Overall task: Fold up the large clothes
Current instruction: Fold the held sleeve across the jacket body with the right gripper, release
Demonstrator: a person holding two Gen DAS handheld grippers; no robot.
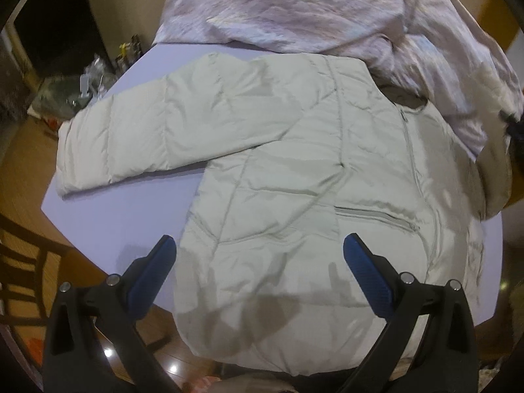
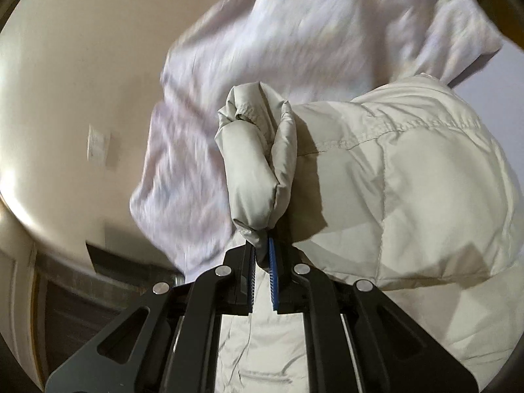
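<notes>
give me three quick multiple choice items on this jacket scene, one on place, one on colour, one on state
1. Where does the spread sleeve of the puffer jacket lie in the left wrist view?
A. out to the left on the table
B. tucked under the body
C. hanging off the right edge

2. What colour are the pads of the left tool?
A. red
B. blue
C. white

3. What is the right tool doing?
A. standing open over the table
B. shut on a sleeve cuff
C. shut on the lilac garment

Answers: 1 A, the sleeve stretches left across the lavender table. 2 B, both pads show blue. 3 B, the cuff bunches between its closed jaws, with the lilac garment behind.
</notes>
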